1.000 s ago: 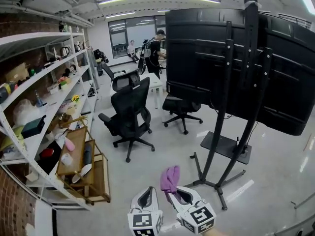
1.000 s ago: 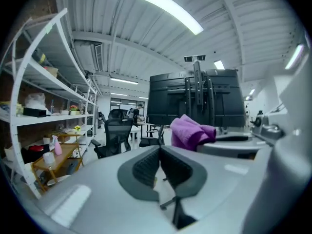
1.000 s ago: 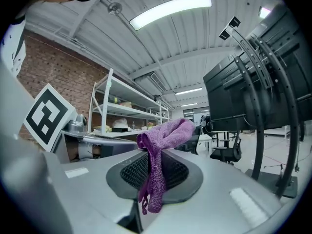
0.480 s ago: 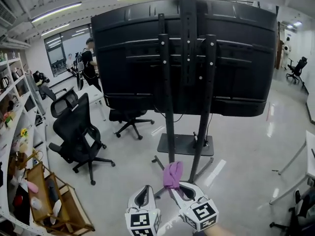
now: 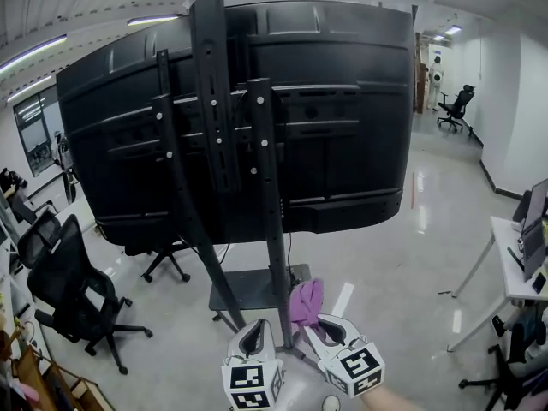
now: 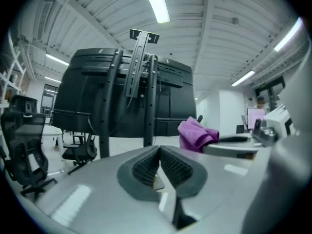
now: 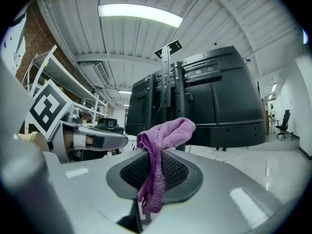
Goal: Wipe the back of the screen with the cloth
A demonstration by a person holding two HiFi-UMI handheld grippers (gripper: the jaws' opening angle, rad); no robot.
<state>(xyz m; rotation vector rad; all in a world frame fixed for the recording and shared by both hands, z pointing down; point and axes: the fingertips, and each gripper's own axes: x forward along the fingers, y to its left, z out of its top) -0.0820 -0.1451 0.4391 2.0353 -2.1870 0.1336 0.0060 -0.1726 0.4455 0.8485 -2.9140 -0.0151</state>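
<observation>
Right fingers: the right gripper [image 7: 155, 156] has its jaws clamped on a purple cloth [image 7: 165, 132].
Cloth hold: one end bunches above the jaw tips; the other end hangs down between the ribbed pads.
Left fingers: the left gripper [image 6: 159, 151] has its jaw tips together, with nothing between them.
Gripper layout: in the head view both grippers sit at 6 o'clock, side by side. The left one is at 9 o'clock of the right one.
Cloth location: it is in the air at the right gripper's tip, apart from the screen [image 5: 342, 118].
Screen: its black back panel faces the camera, at 12 o'clock from the grippers.
Stand: two upright posts [image 5: 265, 195] and a centre column carry the screen. A flat base plate [image 5: 244, 291] lies on the floor just beyond the cloth.
Surroundings: an office chair [image 5: 62, 282] stands at 8 o'clock. A table [image 5: 512, 268] stands at 4 o'clock.
</observation>
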